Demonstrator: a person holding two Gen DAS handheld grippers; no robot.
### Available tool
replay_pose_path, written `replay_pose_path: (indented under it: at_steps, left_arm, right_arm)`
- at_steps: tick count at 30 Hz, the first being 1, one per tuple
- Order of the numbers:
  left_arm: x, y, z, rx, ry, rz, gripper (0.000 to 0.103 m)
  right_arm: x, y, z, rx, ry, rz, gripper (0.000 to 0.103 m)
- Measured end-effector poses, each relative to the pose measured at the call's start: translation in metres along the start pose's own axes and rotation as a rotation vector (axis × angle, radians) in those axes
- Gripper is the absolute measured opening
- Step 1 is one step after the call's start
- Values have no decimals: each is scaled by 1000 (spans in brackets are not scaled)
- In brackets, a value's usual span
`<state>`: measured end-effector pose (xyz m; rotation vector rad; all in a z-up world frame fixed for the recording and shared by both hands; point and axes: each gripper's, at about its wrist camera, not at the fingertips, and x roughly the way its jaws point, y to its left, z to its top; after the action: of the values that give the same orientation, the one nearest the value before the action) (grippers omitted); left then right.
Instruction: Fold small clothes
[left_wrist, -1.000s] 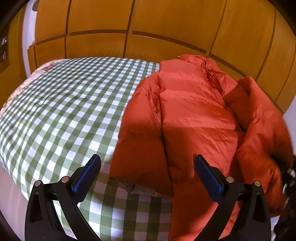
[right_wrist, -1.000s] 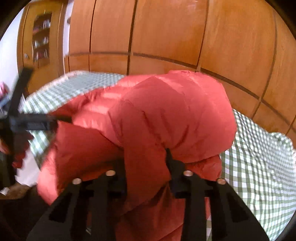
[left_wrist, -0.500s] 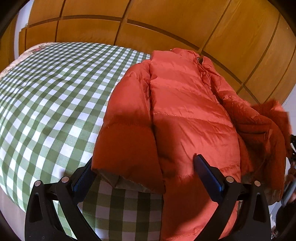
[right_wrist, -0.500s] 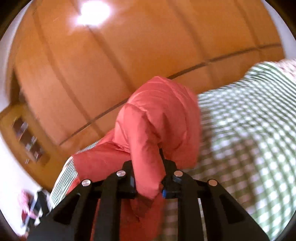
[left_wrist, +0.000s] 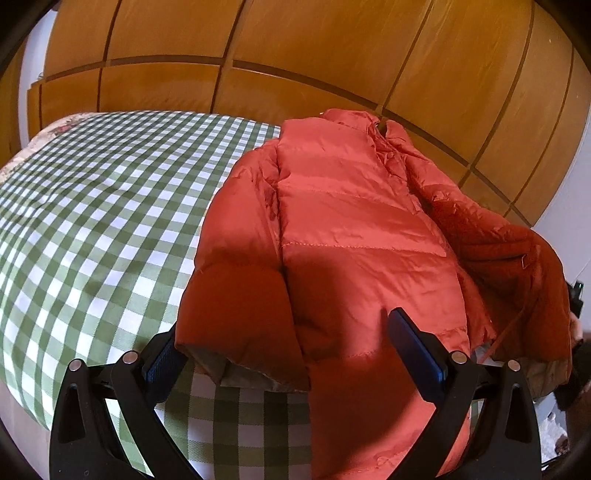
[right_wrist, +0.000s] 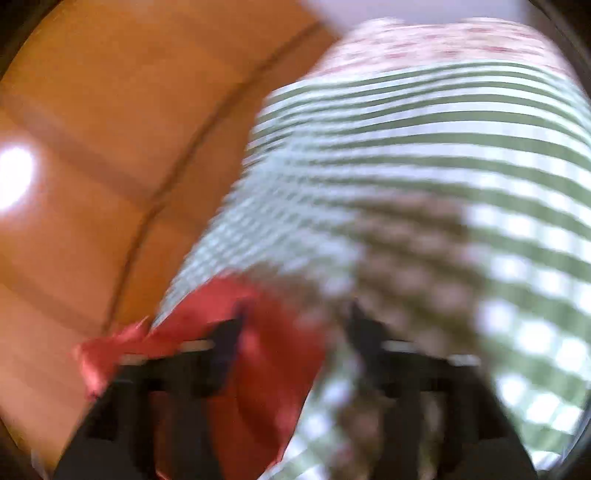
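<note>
On the bed's near right portion, against a wooden wardrobe wall (left_wrist: 332, 48): one green-and-white checked bedspread (left_wrist: 92, 221), covering the bed; a floral cloth shows at its far left corner.

Item: orange puffer jacket (left_wrist: 351, 229), front up, collar toward the far edge, hem hanging over the near edge. Its left-hand sleeve lies flat alongside the body, cuff (left_wrist: 236, 365) near the near edge. The right-hand front panel is turned open, showing darker lining.

Item: left gripper (left_wrist: 288, 354), fingers spread wide apart, hovering over the sleeve cuff and lower body, clamping nothing.

Item: right gripper (right_wrist: 295, 332), heavily blurred; its fingers appear parted with a corner of orange fabric lying across the left one, though whether any cloth is caught cannot be told.

Risk, as judged: the slippery, puffy shell may spring open after a fold, and the overhanging hem could drag the jacket off the near edge if pulled that way. A shallow pinch on the cuff may slip.

Change from one second ago: the right gripper then clamped a raised bunch of jacket; that bunch is now down. The left gripper has closed in on the cuff, its opening unchanged.
</note>
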<state>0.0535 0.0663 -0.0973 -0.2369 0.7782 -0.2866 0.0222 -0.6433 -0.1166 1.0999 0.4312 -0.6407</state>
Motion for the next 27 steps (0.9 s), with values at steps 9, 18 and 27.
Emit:
replay_pose_path:
  at_steps: [9,18,27]
  left_arm:
    - [-6,-7,-5,1,-39,-86,100]
    - [-20,-20,1,11,-50,-123,100]
    - [-55,-15,5,28,-164,-73,100]
  right_arm:
    - [-84,63,-37,-240,-64,72,87]
    - [-38,184,-182,-534,492,418,99]
    - [1,199,-239,-724,573,326,31]
